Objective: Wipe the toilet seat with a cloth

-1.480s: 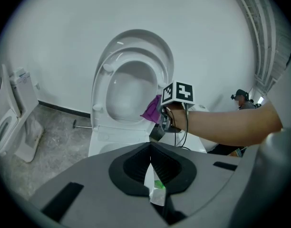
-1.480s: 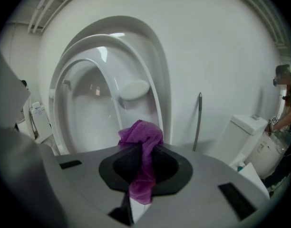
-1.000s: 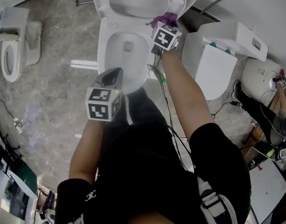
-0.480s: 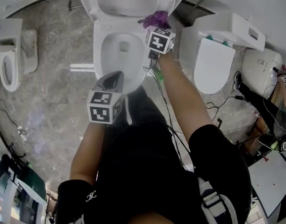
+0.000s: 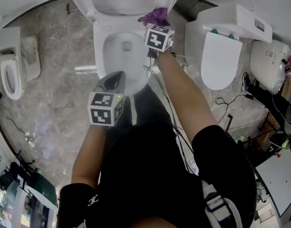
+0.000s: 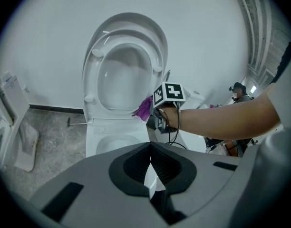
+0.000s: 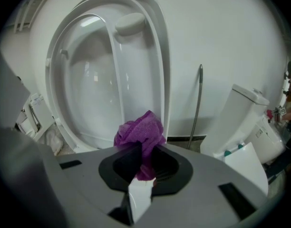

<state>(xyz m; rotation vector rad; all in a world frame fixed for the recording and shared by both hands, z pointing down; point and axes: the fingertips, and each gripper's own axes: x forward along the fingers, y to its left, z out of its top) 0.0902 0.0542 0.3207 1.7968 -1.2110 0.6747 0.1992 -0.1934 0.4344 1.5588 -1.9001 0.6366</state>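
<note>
One bunched purple cloth [image 7: 140, 136] is clamped in the right gripper [image 7: 141, 172] — it sits by the lower right edge of the raised toilet seat [image 7: 115, 94], contact unclear. Left gripper [image 6: 150, 175] closed on nothing, hanging above the bowl rim [image 5: 101, 56] — well apart from the cloth

My right gripper [image 7: 141, 171] is clamping a crumpled purple cloth [image 7: 140, 136] at the white toilet bowl's [image 5: 103, 36] far rim; my left gripper [image 6: 150, 169] is hovering, jaws together.
</note>
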